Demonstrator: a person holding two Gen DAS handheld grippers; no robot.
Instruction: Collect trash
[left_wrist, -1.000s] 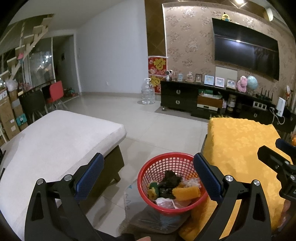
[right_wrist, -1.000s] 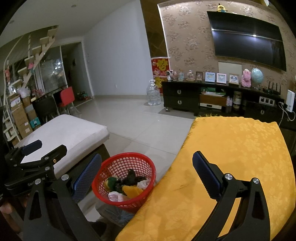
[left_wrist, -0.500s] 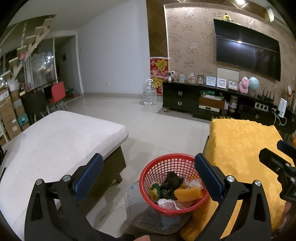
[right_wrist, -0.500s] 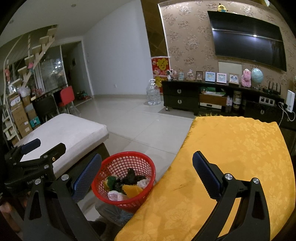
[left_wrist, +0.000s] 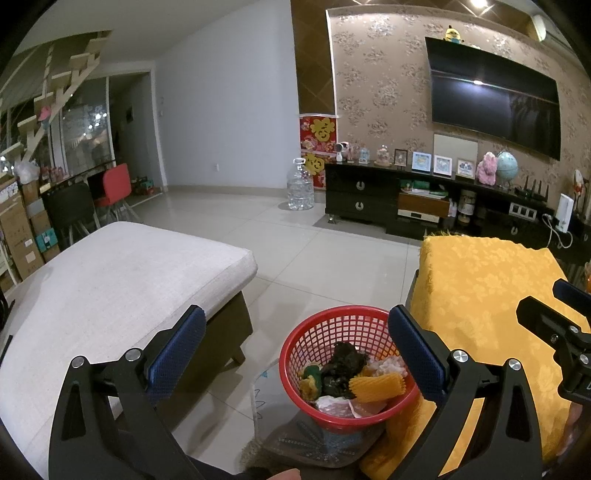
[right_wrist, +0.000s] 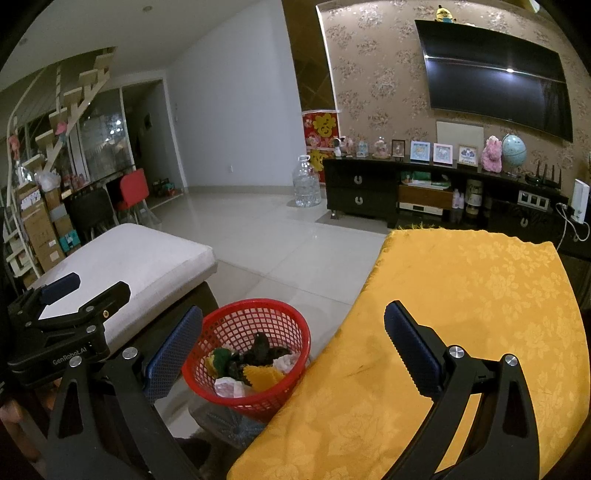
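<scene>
A red mesh basket (left_wrist: 295, 354) stands on a small stool between a white ottoman and a yellow-covered table. It holds several pieces of trash (left_wrist: 375, 386): an orange foam net, dark crumpled scraps, white wrappers, a green and yellow piece. It also shows in the right wrist view (right_wrist: 291, 332). My left gripper (left_wrist: 295, 354) is open and empty, held above and in front of the basket. My right gripper (right_wrist: 295, 350) is open and empty, over the table's left edge, beside the basket.
The yellow cloth (right_wrist: 461, 314) covers the table at right. The white ottoman (left_wrist: 110, 273) is at left. A tiled floor, a water jug (left_wrist: 300, 184), a dark TV cabinet (left_wrist: 424, 203) and chairs (left_wrist: 114, 188) lie beyond.
Both grippers have drifted only slightly; the basket sits a little more to the right in the left wrist view. Nothing was grasped or released.
</scene>
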